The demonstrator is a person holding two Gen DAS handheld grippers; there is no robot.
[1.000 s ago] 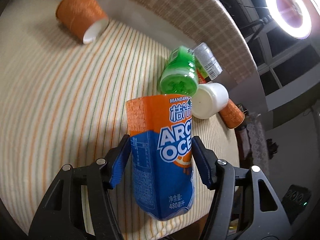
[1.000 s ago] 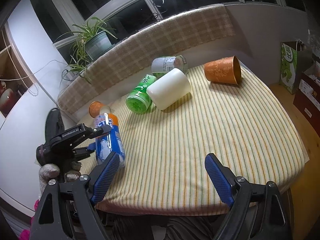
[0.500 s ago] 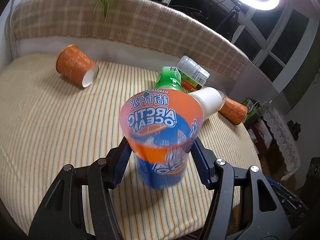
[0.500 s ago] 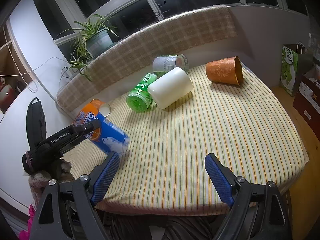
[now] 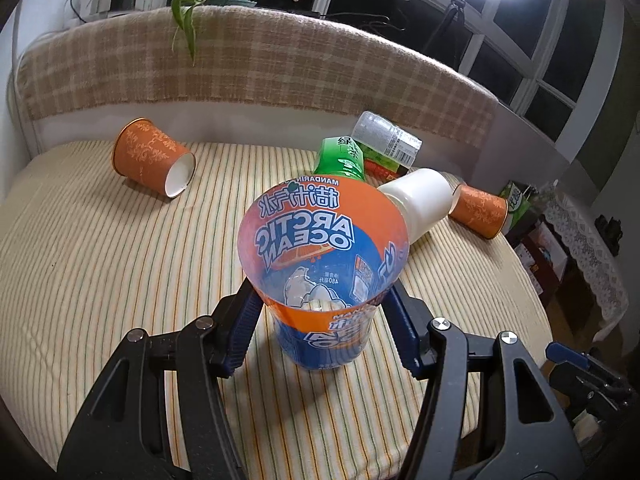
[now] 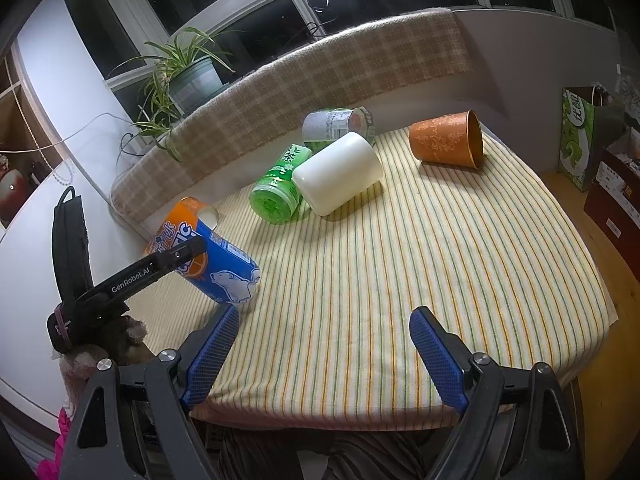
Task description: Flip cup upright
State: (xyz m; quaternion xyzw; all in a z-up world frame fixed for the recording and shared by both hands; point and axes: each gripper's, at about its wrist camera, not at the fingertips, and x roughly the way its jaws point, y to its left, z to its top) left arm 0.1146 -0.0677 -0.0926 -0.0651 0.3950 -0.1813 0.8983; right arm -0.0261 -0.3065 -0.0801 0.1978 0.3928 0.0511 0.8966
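Striped tabletop [image 6: 420, 264] bears toppled orange cups [image 6: 446, 139], white cup [image 6: 338, 174], green bottle [image 6: 278, 192].

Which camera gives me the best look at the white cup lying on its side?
The right wrist view: the white cup lies unobstructed, showing its whole side and closed base. In the left wrist view the blue and orange cup, held in the left gripper, hides part of it.
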